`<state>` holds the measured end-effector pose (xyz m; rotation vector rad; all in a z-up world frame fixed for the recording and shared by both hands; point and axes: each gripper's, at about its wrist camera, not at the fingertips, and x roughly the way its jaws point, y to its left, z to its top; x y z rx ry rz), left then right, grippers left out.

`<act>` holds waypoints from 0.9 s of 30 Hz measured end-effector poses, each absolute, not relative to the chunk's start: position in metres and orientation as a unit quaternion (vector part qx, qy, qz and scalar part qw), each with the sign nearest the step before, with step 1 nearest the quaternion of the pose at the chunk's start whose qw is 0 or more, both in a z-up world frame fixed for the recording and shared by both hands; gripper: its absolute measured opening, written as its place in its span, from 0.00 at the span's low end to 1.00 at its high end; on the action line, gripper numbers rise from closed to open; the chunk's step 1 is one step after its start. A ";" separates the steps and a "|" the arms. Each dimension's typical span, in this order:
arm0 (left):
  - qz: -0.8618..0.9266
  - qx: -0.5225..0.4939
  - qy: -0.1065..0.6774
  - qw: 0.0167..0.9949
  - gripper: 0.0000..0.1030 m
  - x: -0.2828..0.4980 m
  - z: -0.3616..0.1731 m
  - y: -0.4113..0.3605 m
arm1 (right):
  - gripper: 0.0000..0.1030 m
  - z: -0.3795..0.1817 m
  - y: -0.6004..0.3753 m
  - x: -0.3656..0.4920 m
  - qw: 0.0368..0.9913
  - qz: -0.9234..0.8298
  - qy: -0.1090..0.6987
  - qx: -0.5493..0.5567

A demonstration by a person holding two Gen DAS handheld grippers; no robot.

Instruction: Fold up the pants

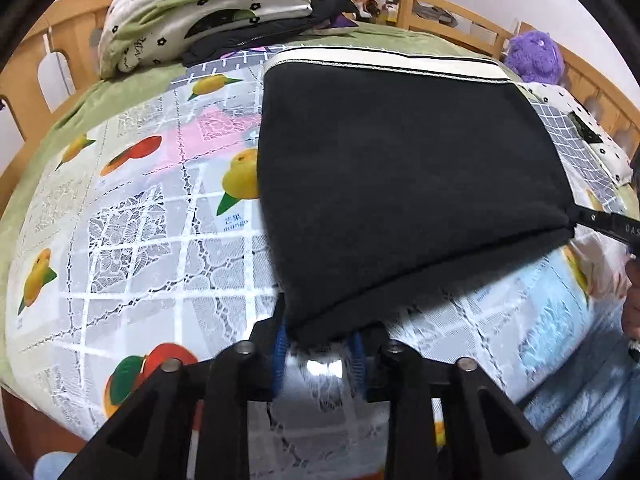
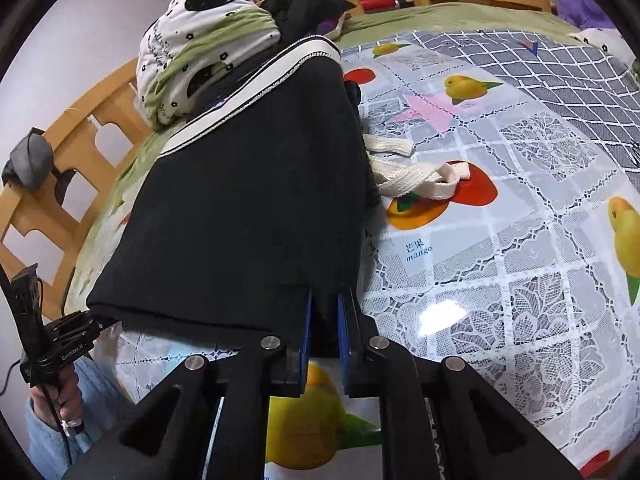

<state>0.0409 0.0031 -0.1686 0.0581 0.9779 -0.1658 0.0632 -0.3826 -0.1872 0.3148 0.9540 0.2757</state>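
Black pants (image 1: 400, 184) lie folded on the bed (image 1: 120, 208), near edge lifted. Left gripper (image 1: 320, 338) pinches the near-left corner; right gripper (image 2: 324, 312) clamps near-right. Risk: thick layers slip from either grip, fold sags w/ uneven edges.

Black pants (image 1: 408, 184), fruit-print lace tablecloth (image 1: 140, 240)

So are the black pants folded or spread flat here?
Folded: the black pants lie doubled, both grippers pinching the near edge.
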 end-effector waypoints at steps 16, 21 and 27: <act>-0.109 -0.007 0.418 0.902 0.48 0.064 -0.109 -0.002 | 0.18 -0.135 -0.363 0.079 0.912 0.141 0.373 0.100; -0.098 0.005 0.463 0.881 0.51 0.067 -0.162 -0.008 | 0.18 -0.183 -0.357 0.091 0.883 0.111 0.447 0.089; -0.112 -0.019 0.461 0.880 0.52 0.090 -0.135 0.001 | 0.21 -0.151 -0.357 0.088 0.892 0.128 0.425 0.085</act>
